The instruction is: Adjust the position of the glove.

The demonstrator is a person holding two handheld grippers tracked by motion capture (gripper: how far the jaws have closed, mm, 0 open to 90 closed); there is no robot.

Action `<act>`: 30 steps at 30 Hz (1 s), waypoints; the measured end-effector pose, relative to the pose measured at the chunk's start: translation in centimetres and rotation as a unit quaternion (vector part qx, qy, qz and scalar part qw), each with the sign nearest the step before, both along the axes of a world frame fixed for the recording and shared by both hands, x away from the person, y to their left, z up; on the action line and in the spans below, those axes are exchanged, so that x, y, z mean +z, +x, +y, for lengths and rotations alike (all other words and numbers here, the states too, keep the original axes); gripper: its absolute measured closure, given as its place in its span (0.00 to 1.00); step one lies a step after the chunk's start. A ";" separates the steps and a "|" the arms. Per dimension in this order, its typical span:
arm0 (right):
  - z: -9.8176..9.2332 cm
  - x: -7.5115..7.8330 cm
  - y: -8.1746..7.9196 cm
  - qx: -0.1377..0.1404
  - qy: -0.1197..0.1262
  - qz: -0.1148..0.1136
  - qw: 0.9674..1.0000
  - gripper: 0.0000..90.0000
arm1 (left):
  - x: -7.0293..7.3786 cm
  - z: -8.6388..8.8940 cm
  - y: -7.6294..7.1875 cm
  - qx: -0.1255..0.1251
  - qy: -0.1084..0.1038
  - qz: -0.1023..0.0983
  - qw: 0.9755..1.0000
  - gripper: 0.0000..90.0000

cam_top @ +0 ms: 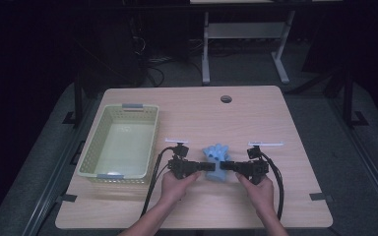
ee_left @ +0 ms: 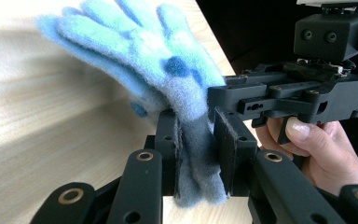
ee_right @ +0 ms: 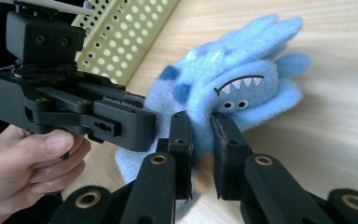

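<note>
A light-blue fleece monster glove [cam_top: 215, 153] lies at the table's front middle, its fingers pointing away from the person. It has dark blue spots and a toothy face [ee_right: 240, 91]. My left gripper [cam_top: 203, 167] comes in from the left and is shut on the glove's cuff [ee_left: 196, 154]. From the right, my right gripper [cam_top: 228, 166] pinches the same lower part of the glove [ee_right: 242, 70]. In the left gripper view the right gripper [ee_left: 219, 100] bites the fabric beside my own jaws. A hand holds each gripper.
A pale yellow-green perforated basket [cam_top: 91, 145] stands left of the grippers, with nothing inside; its wall [ee_right: 121, 32] appears behind the left gripper. The wooden table [cam_top: 275, 118] has a cable hole [cam_top: 226, 99] near its far edge. Black cables trail off the front.
</note>
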State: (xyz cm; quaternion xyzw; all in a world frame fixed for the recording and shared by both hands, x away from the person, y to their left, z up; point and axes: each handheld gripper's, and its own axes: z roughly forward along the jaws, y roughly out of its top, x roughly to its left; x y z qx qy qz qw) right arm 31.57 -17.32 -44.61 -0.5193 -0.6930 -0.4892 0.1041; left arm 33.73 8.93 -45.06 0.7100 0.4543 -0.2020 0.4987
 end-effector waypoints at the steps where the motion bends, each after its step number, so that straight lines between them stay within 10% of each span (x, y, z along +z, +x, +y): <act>1: 0.1 0.2 0.0 0.001 0.000 -0.001 1.000 0.88 | 0.2 0.1 0.0 0.000 0.000 -0.002 1.000 0.80; 30: 2.1 3.5 1.3 0.013 0.018 -0.024 0.999 0.88 | 3.0 2.6 0.6 0.009 -0.023 -0.021 0.999 0.80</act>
